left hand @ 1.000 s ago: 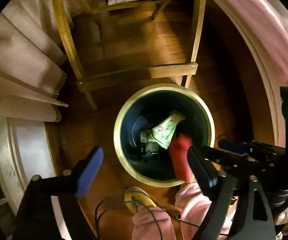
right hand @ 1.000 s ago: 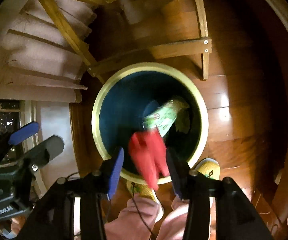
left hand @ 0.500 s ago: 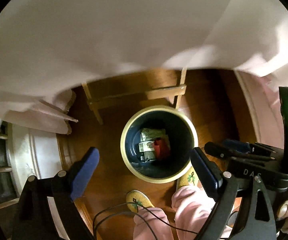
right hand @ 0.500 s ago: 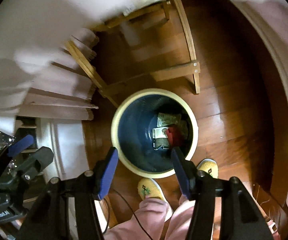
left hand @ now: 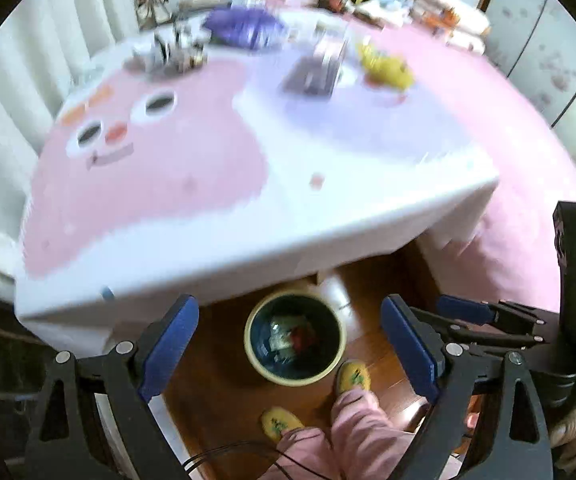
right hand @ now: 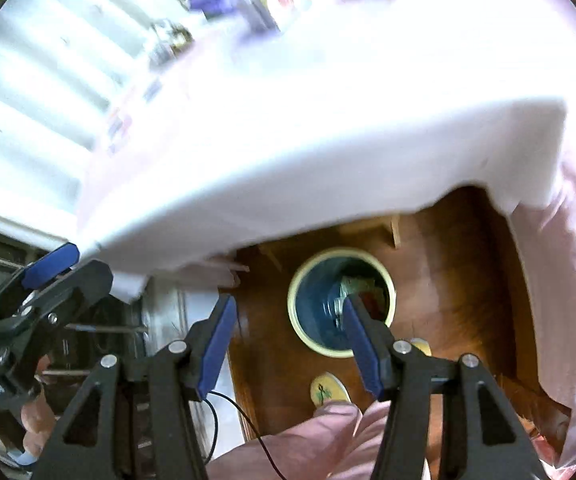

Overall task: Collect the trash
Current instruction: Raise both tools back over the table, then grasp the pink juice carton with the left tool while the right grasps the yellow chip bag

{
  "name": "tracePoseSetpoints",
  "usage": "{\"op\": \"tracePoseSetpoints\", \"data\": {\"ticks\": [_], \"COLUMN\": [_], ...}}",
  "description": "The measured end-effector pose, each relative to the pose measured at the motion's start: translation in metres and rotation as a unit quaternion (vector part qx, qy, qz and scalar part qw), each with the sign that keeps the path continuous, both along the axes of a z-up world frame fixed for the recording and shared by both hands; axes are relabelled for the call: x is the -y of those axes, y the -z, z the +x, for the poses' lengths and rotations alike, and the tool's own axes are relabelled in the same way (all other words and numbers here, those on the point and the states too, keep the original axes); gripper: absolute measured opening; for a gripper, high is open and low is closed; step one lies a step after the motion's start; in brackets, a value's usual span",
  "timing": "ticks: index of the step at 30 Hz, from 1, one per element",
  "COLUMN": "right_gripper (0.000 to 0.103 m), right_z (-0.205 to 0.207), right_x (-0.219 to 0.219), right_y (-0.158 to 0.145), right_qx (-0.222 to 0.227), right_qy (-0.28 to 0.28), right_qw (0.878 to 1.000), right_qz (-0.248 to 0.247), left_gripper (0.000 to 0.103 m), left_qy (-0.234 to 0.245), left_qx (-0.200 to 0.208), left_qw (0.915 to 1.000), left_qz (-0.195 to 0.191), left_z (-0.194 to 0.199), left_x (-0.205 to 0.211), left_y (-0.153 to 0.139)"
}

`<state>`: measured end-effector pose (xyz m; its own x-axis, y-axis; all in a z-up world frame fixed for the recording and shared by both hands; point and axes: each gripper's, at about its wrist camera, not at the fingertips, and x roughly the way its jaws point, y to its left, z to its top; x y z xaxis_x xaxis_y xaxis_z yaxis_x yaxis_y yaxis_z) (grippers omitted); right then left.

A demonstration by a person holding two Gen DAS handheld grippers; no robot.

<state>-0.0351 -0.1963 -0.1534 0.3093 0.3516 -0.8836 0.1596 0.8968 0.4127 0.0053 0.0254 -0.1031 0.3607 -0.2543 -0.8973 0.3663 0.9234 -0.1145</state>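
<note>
We see both grippers, left (left hand: 290,344) & right (right hand: 285,344), jaws apart, empty, right's just widened; bin (left hand: 253,354) w/ trash (left hand: 298,336) below.

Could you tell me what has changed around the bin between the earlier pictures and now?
The red wrapper left the right claw, whose jaws have just been opening, and fell into the bin. Both claws rose above the table; the left claw is open and empty. The bin stayed put.
</note>
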Motion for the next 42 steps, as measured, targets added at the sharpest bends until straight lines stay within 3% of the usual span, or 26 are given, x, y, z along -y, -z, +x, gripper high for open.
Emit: {"op": "tracePoseSetpoints", "data": {"ticks": [8,12,17,24,29,37,42], "right_gripper": [0.063,0.063,0.063,0.063,0.063,0.063,0.067], "right_z": [0.012,0.025,0.051,0.129,0.193,0.277,0.312], "right_x": [0.015,0.025,0.051,0.104,0.143,0.169,0.169], "right_y": [-0.082,-0.102,-0.111,-0.096,-0.074,-0.034,-0.007], "right_qx": [0.080,0.100,0.101,0.094,0.065,0.035,0.020], "right_qy": [0.032,0.038,0.052,0.020,-0.019,-0.081,-0.103], "right_qw": [0.996,0.994,0.993,0.994,0.997,0.996,0.994], "right_qz": [-0.024,-0.040,-0.042,-0.058,-0.036,-0.034,-0.036], "left_gripper": [0.091,0.091,0.091,0.091,0.091,0.091,0.090], "left_qy": [0.004,0.007,0.015,-0.002,-0.026,-0.064,-0.091], "left_qx": [0.038,0.051,0.067,0.056,0.016,-0.029,-0.045], "left_qw": [0.9988,0.9976,0.9969,0.9983,0.9995,0.9958,0.9917], "left_qz": [-0.032,-0.048,-0.039,-0.016,0.003,0.058,0.079], "left_z": [0.023,0.033,0.059,0.127,0.182,0.248,0.275], "left_x": [0.000,0.012,0.038,0.084,0.128,0.184,0.195], "left_y": [-0.064,-0.084,-0.090,-0.072,-0.049,0.003,0.022]}}
